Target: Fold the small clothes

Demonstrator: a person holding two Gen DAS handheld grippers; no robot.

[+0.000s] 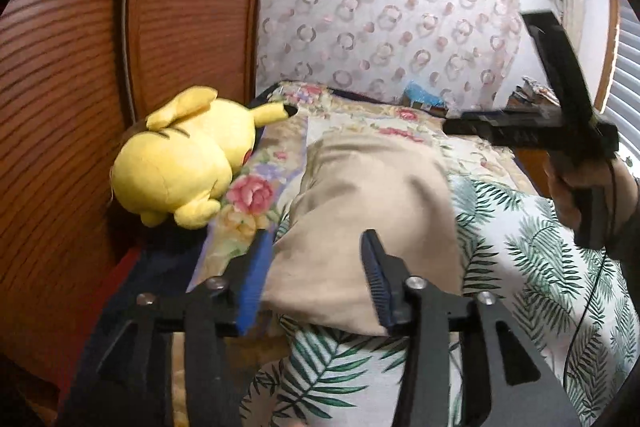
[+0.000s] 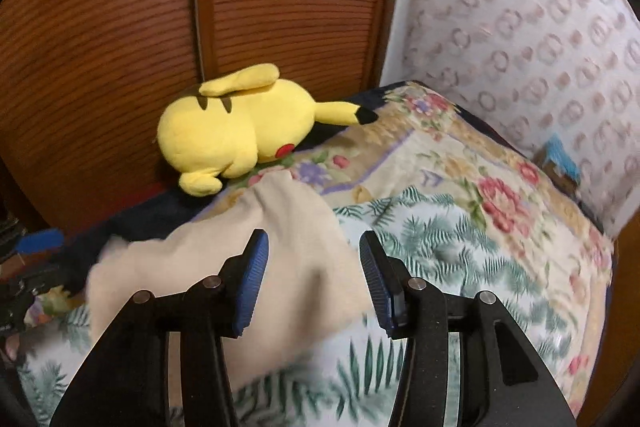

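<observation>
A beige garment (image 1: 372,203) lies folded on the palm-leaf bed cover (image 1: 552,267); it also shows in the right wrist view (image 2: 280,251). My left gripper (image 1: 316,279) is open and empty, its blue pads spread just above the garment's near end. My right gripper (image 2: 312,279) is open and empty over the garment's right part. The right gripper's body (image 1: 560,131) shows held up at the right of the left wrist view. The left gripper's blue pad (image 2: 40,241) peeks in at the left edge of the right wrist view.
A yellow plush toy (image 1: 188,159) lies on a floral blanket (image 1: 256,195) by the brown slatted wardrobe door (image 1: 80,67); it also shows in the right wrist view (image 2: 240,135). A patterned curtain (image 1: 384,23) hangs behind the bed. A blue object (image 1: 424,97) sits at the far end.
</observation>
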